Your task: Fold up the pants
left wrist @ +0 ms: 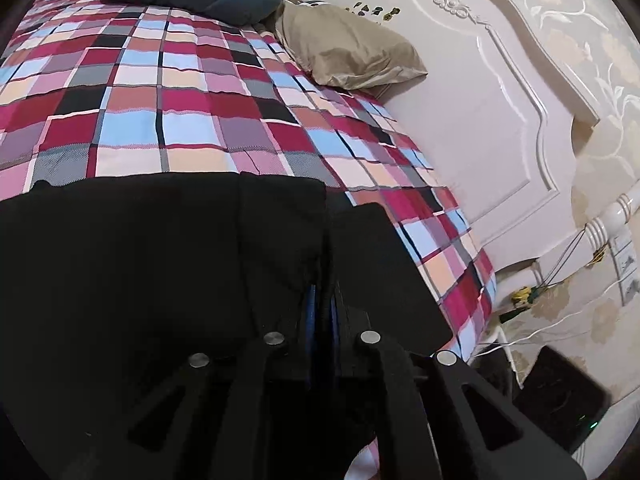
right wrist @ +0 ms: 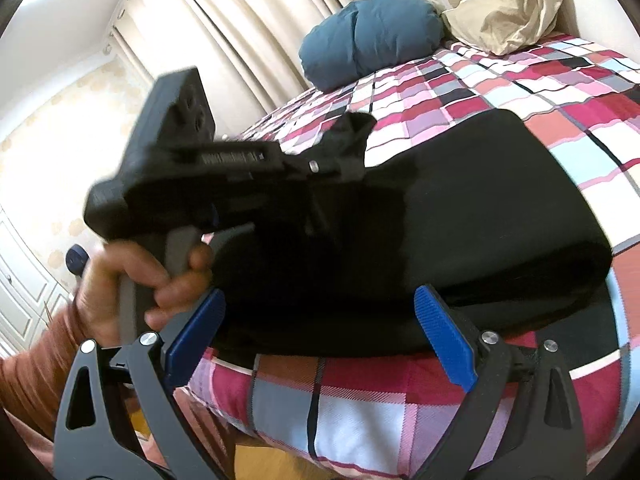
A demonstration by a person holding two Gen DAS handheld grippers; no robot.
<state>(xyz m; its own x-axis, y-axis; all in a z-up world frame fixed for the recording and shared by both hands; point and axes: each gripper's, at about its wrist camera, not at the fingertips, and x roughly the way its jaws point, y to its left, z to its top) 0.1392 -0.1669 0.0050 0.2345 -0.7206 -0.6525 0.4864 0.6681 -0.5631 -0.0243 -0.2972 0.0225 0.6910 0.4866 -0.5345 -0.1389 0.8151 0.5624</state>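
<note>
Black pants lie folded into a thick bundle on the checked bedspread near the bed's front edge; they also fill the lower left of the left wrist view. My left gripper is shut on a fold of the pants; its blue pads are pressed together. It also shows in the right wrist view, where a raised bit of black cloth sticks out of its tip. My right gripper is open and empty, its blue pads apart, just in front of the bundle's near edge.
The bedspread covers the bed. A blue pillow and a beige pillow lie at the head. A cream headboard stands to the right in the left wrist view. Curtains hang beyond the bed.
</note>
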